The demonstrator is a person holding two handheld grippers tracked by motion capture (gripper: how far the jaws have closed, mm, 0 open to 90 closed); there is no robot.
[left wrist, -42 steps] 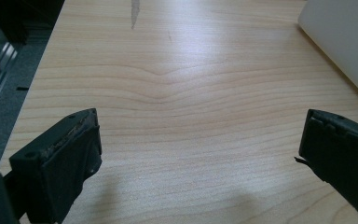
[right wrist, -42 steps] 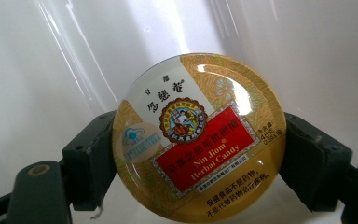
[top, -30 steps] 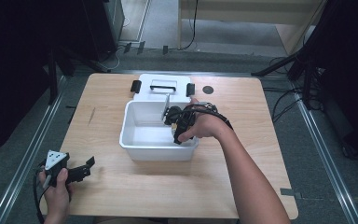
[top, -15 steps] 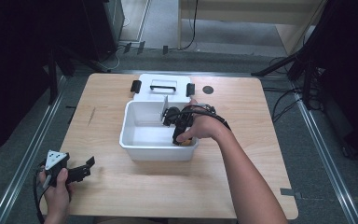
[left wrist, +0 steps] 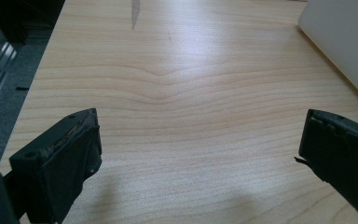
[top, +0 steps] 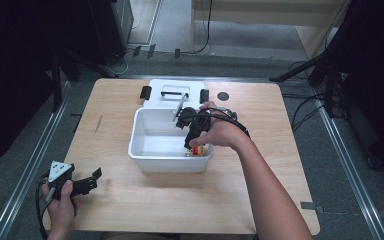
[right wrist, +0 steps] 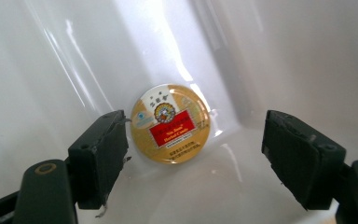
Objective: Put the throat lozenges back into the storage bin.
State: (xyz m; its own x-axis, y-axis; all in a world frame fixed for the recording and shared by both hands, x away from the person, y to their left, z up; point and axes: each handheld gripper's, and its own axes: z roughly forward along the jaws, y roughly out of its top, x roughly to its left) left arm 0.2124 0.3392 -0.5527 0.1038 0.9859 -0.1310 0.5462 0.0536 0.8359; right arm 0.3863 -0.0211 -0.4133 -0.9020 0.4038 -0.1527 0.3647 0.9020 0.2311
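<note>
A round gold tin with a red label stands on edge in the near right corner of the white bin, where it shows as a red and yellow spot. My right gripper reaches down into the bin. In the right gripper view its jaws have just been closing a little. The tin stands between them, close to the left pad, and the right pad is well clear of it. My left gripper rests at the table's near left. Its jaws are open over bare wood.
The bin's white lid with a handle lies behind the bin, with black clips at its sides. A small dark disc lies to the lid's right. The bin's outer wall shows to the right of the left gripper.
The right hand has shifted slightly toward the bin's near right corner, closer to the tin. The left hand has kept still.
</note>
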